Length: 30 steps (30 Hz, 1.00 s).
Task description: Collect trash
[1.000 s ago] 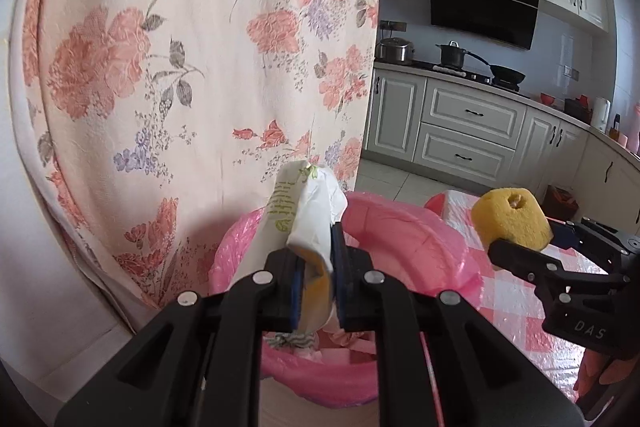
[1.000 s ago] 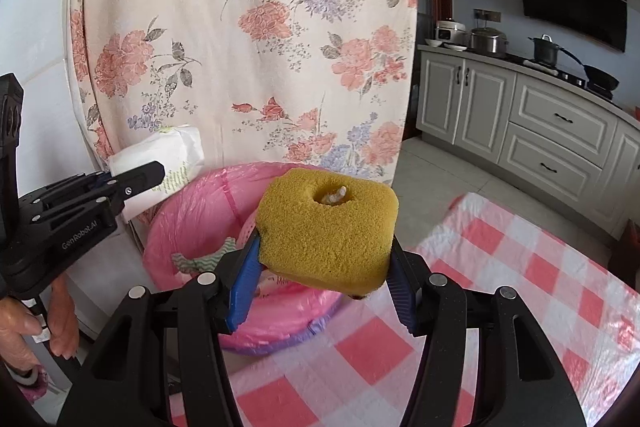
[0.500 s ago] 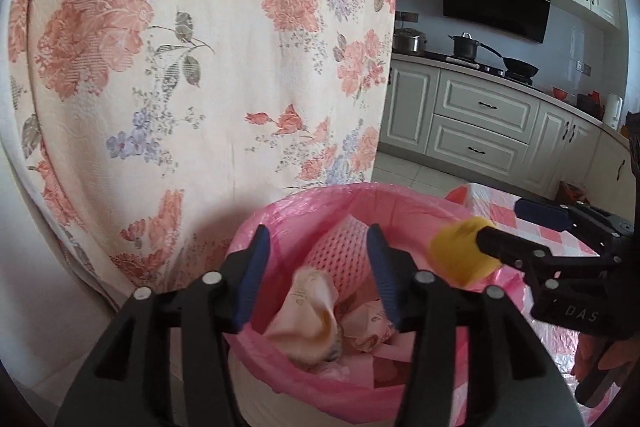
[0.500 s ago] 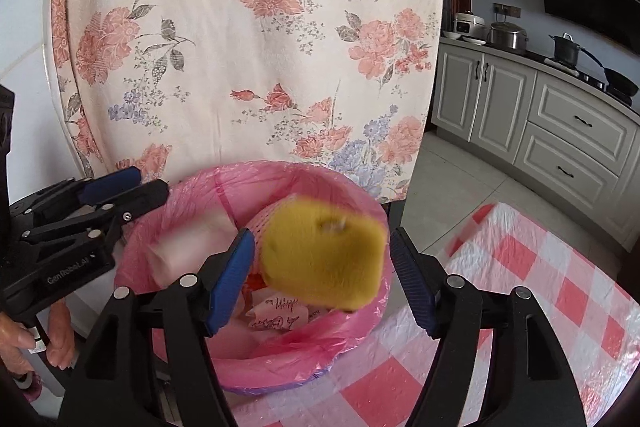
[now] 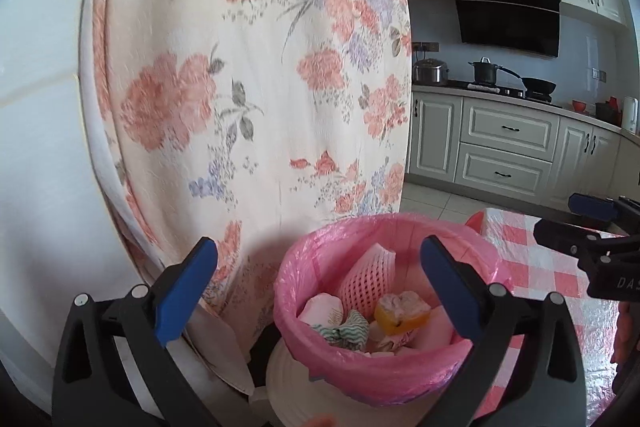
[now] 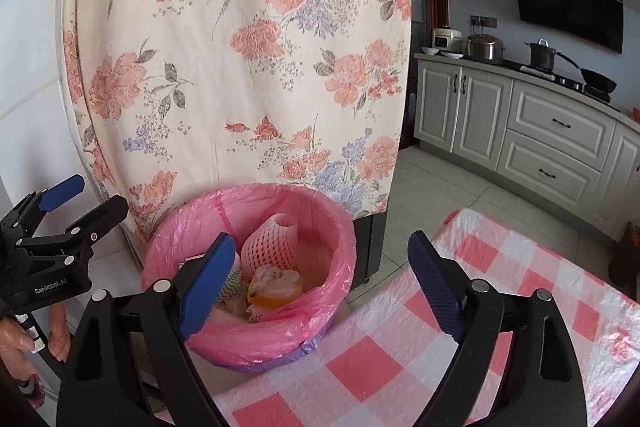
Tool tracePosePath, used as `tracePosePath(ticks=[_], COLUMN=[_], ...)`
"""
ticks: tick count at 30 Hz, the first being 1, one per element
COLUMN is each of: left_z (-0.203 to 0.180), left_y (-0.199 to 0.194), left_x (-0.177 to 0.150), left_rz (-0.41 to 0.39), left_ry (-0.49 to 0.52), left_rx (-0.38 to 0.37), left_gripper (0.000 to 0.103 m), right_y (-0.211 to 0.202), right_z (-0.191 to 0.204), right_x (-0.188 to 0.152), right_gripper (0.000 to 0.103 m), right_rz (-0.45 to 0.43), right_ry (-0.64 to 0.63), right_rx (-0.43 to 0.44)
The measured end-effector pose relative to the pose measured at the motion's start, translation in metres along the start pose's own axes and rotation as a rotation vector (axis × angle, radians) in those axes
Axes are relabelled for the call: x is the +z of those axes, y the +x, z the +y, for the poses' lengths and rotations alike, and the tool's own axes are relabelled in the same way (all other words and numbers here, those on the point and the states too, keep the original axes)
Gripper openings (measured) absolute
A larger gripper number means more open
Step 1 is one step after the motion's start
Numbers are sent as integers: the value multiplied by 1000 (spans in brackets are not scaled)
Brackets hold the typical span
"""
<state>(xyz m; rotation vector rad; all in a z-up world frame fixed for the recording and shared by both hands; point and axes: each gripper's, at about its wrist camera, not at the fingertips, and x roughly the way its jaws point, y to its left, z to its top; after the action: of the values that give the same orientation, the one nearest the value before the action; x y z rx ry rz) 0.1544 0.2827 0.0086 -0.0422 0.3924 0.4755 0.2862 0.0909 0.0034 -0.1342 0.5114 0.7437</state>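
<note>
We held both grippers tilted down over the pink-lined bin (image 5: pixel 384 367). The left gripper (image 5: pixel 320 283) and the right gripper (image 6: pixel 322 279) had just been opening; both jaws stood wide with nothing between them. The yellow sponge (image 6: pixel 276 289) and white wrapper (image 5: pixel 322 309) lay inside. Only the right view showed our left hand (image 6: pixel 24 343) on its handle.
</note>
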Motion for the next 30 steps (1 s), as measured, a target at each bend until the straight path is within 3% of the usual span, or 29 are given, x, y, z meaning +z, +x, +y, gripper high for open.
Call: tracePosePath(ticks=[5, 11, 16, 30], left_z=[-2, -10, -23, -26], left_y=[-39, -82, -103, -141], left_x=[14, 16, -4, -58], left_rz=[-63, -57, -12, 56], left_ry=[-22, -21, 27, 17], left_rx=[26, -31, -50, -124], left_gripper=[98, 98, 98, 98], right_y=[-36, -83, -108, -145], right_z=[-2, -5, -2, 22], right_x=[6, -3, -21, -84], right_gripper=[85, 85, 85, 85], right_rz=[-1, -49, -62, -41], right_ry=[12, 56, 78, 55], right_rx=[-20, -45, -59, -124])
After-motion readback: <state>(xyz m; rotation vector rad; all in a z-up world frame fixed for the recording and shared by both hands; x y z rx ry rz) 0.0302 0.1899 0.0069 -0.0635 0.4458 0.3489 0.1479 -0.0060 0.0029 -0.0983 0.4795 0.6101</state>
